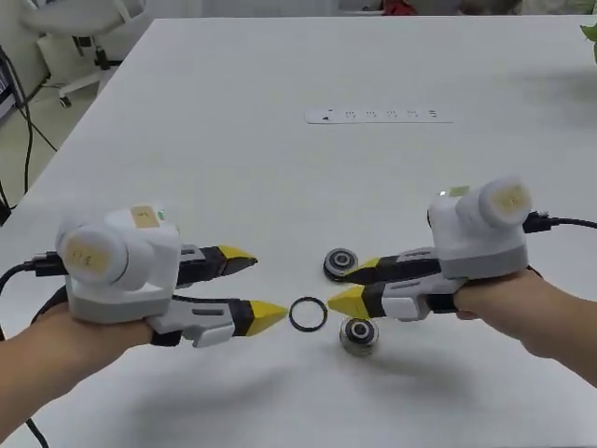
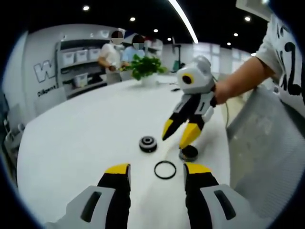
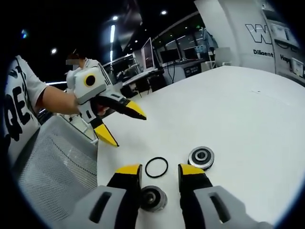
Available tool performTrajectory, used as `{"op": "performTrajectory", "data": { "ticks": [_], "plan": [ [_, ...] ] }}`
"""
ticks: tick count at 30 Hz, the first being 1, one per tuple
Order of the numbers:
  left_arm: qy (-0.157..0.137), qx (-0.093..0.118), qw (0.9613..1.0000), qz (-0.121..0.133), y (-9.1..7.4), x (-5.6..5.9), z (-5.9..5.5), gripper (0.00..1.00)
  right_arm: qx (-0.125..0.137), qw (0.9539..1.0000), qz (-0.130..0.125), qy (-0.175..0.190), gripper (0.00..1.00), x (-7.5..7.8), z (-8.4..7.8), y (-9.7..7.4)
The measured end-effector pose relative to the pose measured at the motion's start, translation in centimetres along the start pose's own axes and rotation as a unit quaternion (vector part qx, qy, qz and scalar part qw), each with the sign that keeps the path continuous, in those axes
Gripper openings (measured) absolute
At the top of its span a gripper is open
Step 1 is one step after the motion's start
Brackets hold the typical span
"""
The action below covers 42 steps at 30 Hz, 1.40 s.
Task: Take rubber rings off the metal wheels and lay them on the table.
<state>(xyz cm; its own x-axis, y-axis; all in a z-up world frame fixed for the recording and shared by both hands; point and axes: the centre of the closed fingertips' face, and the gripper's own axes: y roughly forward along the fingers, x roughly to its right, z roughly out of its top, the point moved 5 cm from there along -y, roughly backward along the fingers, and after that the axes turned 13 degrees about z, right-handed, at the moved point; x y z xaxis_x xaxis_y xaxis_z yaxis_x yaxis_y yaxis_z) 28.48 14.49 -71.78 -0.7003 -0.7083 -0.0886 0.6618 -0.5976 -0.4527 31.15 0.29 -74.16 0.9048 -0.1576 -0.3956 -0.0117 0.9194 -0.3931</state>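
Note:
A loose black rubber ring [image 1: 308,314] [image 2: 165,170] [image 3: 156,167] lies flat on the white table between both grippers. One metal wheel [image 1: 340,263] [image 2: 147,143] [image 3: 200,157] rests farther out, and a second wheel [image 1: 359,334] [image 2: 188,152] [image 3: 152,198] lies just under my right gripper's jaws. My left gripper [image 1: 256,286] [image 2: 157,170] is open, its tips just short of the ring. My right gripper [image 1: 359,285] [image 3: 159,171] is open too, hovering above the near wheel with nothing held.
A white power strip [image 1: 378,116] lies farther back on the table [image 1: 233,140]. An office chair [image 1: 79,28] stands at the far left corner. A potted plant [image 2: 145,67] and two people stand beyond the table's end in the left gripper view.

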Motion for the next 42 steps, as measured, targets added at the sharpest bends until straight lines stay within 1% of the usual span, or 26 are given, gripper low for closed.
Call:
{"op": "performTrajectory", "data": {
  "ticks": [3, 8, 12, 14, 16, 18, 21, 23, 27, 30, 33, 42],
  "plan": [
    [0.001, 0.003, 1.0, 0.0, 0.5, -0.3, 0.4, 0.45, 0.008, 0.9999, -0.013, -0.007, 0.31, 0.3, 0.3, -0.6],
    [0.004, 0.007, 1.0, 0.002, 1.4, -0.8, 1.1, 0.45, 0.014, 0.9991, -0.035, -0.019, 0.4, 1.3, 0.5, -1.3],
    [0.004, 0.009, 0.9999, 0.008, 2.0, -1.2, 1.3, 0.46, 0.021, 0.9987, -0.043, -0.02, 0.41, 2.0, 0.5, -1.7],
    [-0.004, 0.012, 0.9998, 0.014, 2.6, -1.8, 1.5, 0.46, 0.023, 0.9984, -0.046, -0.022, 0.42, 2.2, 0.4, -1.8],
    [-0.004, 0.012, 0.9998, 0.015, 3.0, -1.9, 1.6, 0.46, 0.023, 0.9983, -0.048, -0.023, 0.43, 2.4, 0.3, -1.8],
    [-0.002, 0.01, 0.9998, 0.015, 3.3, -2.0, 1.5, 0.46, 0.027, 0.9978, -0.051, -0.032, 0.44, 2.7, 0.3, -1.8],
    [-0.004, 0.008, 0.9998, 0.016, 3.8, -2.0, 1.3, 0.46, 0.024, 0.9976, -0.055, -0.035, 0.42, 3.2, 0.1, -1.7],
    [-0.005, 0.005, 0.9999, 0.014, 4.3, -1.9, 1.2, 0.45, 0.016, 0.9974, -0.06, -0.037, 0.41, 3.7, -0.3, -1.7],
    [-0.003, 0.001, 1.0, 0.008, 5.1, -1.4, 1.1, 0.45, 0.011, 0.997, -0.066, -0.038, 0.4, 4.3, -0.8, -1.5],
    [-0.005, -0.002, 1.0, 0.007, 5.7, -1.2, 1.0, 0.44, 0.008, 0.997, -0.065, -0.041, 0.39, 4.5, -1.0, -1.4],
    [-0.008, -0.004, 1.0, 0.004, 6.6, -1.1, 0.9, 0.44, 0.008, 0.9968, -0.066, -0.044, 0.39, 4.8, -1.2, -1.3],
    [-0.003, -0.012, 0.9999, -0.009, 8.5, -0.6, 0.9, 0.4, 0.009, 0.9965, -0.071, -0.044, 0.36, 5.3, -1.6, -0.9]
  ]
}}
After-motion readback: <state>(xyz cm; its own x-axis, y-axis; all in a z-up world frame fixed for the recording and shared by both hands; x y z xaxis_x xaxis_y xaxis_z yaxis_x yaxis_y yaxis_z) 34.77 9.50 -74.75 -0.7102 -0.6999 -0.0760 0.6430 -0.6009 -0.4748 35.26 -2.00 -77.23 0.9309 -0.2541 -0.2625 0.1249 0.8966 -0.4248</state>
